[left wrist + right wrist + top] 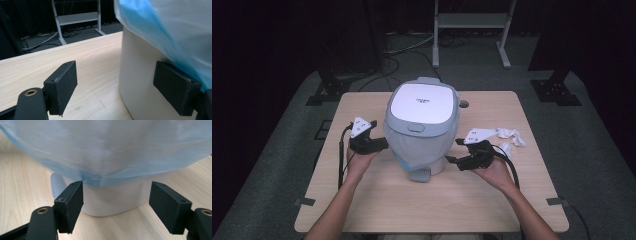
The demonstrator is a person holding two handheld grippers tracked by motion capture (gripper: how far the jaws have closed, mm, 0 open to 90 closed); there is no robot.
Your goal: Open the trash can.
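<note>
The left gripper and right gripper both stand with jaws spread, pinching nothing, one at each side of the white pedal bin. The bin sits mid-table, its blue bag liner hanging over the rim; crumpled paper lies just beyond the right gripper

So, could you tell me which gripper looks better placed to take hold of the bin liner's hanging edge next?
Probably the right gripper: its open jaws face the bag's gathered blue hem just above them. The left gripper is also open, but one jaw sits against the bin's wall below the hem.
</note>
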